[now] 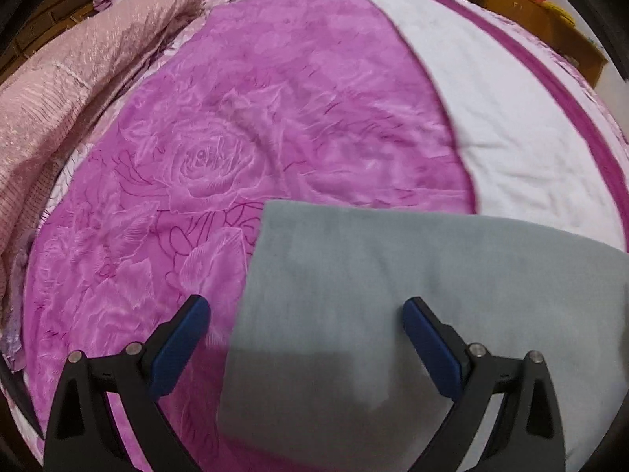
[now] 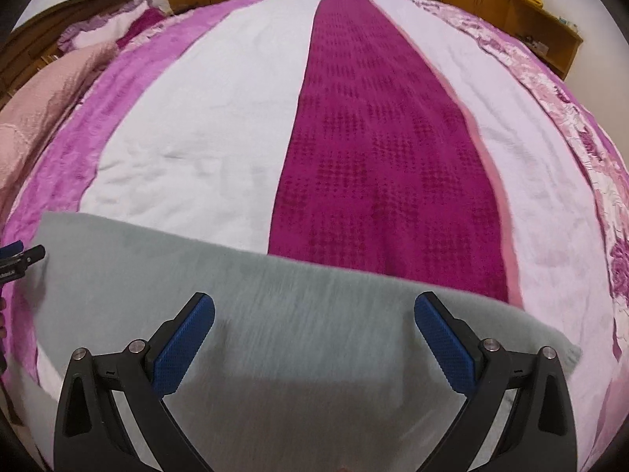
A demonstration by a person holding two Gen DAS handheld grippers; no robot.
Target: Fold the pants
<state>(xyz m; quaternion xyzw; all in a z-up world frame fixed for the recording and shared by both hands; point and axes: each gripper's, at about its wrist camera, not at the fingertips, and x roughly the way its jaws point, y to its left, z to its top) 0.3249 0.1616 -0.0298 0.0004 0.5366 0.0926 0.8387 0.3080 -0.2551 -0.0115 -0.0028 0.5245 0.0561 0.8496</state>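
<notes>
Pants: a flat, soft grey fleece pair of pants (image 1: 393, 295) lies as a long band along the near edge of the bed, its far edge straight and smooth in both wrist views; whether it is already folded once cannot be told.
Bed: a wide bedspread in pink rose-embossed plush (image 1: 243, 126), with white quilted strips (image 2: 204, 118) and a dark magenta woven centre strip (image 2: 377, 137), carries the garment.
Left gripper: the left gripper (image 1: 306, 308) hangs over the left end of the grey band, jaws spread wide and empty; one blue pad is over the plush, the other over the fabric.
Right gripper: the right gripper (image 2: 314, 306) hangs over the right half of the band, jaws also wide apart, nothing between them.
Step in hand: probably picking where to seize the garment for a fold.
Doing it well: bring each claw down on an edge or corner instead of the flat middle, so that a pad can slip under the cloth. Take all layers at once, and take matching spots at both ends so the fold line stays square.
Risk: fleece on plush likely drags; pinching bedspread along with the pants would spoil the lift.
Surroundings: a folded pale pink quilted blanket (image 1: 59, 98) lies at the bed's left edge, well apart from the pants.
</notes>
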